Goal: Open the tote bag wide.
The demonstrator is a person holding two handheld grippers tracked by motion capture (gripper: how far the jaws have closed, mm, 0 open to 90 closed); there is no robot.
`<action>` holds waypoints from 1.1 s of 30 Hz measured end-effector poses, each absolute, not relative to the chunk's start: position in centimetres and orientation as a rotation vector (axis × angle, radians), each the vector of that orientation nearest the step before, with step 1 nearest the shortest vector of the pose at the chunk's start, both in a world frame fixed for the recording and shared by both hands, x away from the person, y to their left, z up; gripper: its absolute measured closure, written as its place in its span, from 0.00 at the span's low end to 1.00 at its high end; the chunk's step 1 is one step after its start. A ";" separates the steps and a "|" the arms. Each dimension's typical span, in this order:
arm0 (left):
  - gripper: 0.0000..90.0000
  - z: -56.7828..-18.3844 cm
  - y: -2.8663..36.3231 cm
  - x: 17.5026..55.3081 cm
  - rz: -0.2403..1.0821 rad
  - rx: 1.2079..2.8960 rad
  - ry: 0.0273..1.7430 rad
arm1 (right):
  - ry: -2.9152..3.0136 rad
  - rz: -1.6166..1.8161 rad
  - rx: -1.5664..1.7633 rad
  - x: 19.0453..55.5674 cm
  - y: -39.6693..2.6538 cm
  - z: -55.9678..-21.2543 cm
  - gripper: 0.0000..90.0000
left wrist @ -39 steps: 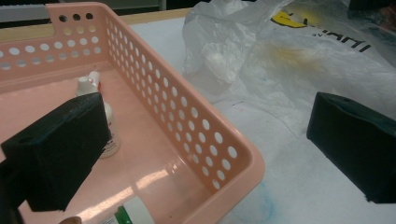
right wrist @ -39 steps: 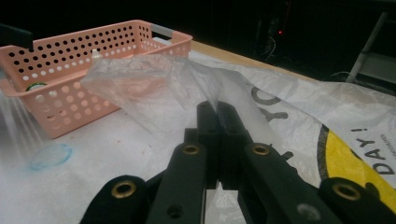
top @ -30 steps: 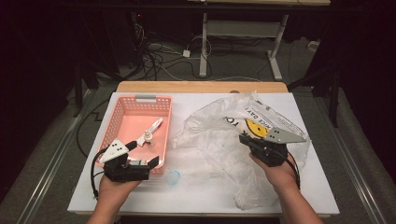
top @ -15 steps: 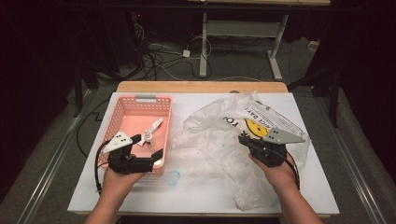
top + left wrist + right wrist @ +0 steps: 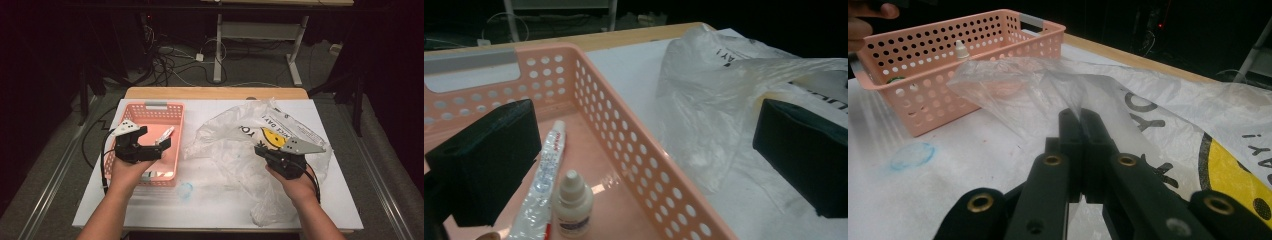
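Note:
My left gripper [image 5: 159, 145] hangs open over the near part of a pink perforated basket [image 5: 150, 107], its jaws wide apart with nothing between them. In the left gripper view the gripper [image 5: 644, 155] straddles the basket's right wall [image 5: 624, 115]. Below it lie a toothpaste tube [image 5: 546, 170] and a small white dropper bottle [image 5: 571, 202]. My right gripper [image 5: 261, 149] is shut on a fold of a clear plastic bag [image 5: 230, 145], which bears black letters and a yellow face. In the right gripper view the gripper [image 5: 1080, 117] pinches the film [image 5: 1048, 85] and lifts it slightly.
The white table top [image 5: 165, 210] holds a faint blue ring mark [image 5: 185, 190] in front of the basket. The bag [image 5: 714, 100] sprawls over the table's right half. Behind the table are a wooden edge [image 5: 215, 93], cables and desk legs on a dark floor.
My left gripper has risen and moved away from the person, from the basket's near edge to over its inside. The right gripper has kept still on the bag.

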State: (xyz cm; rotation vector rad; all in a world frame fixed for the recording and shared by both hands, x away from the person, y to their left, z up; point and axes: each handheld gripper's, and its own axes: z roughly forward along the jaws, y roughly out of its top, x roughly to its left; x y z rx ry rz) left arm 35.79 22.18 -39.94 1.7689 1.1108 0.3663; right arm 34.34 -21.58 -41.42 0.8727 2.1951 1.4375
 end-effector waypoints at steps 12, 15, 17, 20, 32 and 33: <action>0.00 -39.9 22.7 40.9 0.348 1.838 1.179 | 2.196 1.436 0.872 34.4 -21.6 -41.4 1.00; 0.02 -40.4 23.1 42.2 0.334 1.845 1.213 | 2.199 1.433 0.872 34.4 -21.6 -41.4 1.00; 0.04 -40.7 23.4 43.0 0.330 1.855 1.234 | 2.199 1.433 0.874 34.4 -21.7 -41.5 1.00; 0.11 -41.3 24.2 44.1 0.330 1.861 1.280 | 2.199 1.434 0.876 34.4 -21.8 -41.5 1.00; 0.45 -44.5 25.9 46.8 0.144 1.941 1.359 | 2.212 1.424 0.873 34.5 -21.7 -41.7 1.00; 0.45 -44.6 25.9 46.9 0.123 1.934 1.359 | 2.212 1.424 0.873 34.5 -21.7 -41.7 1.00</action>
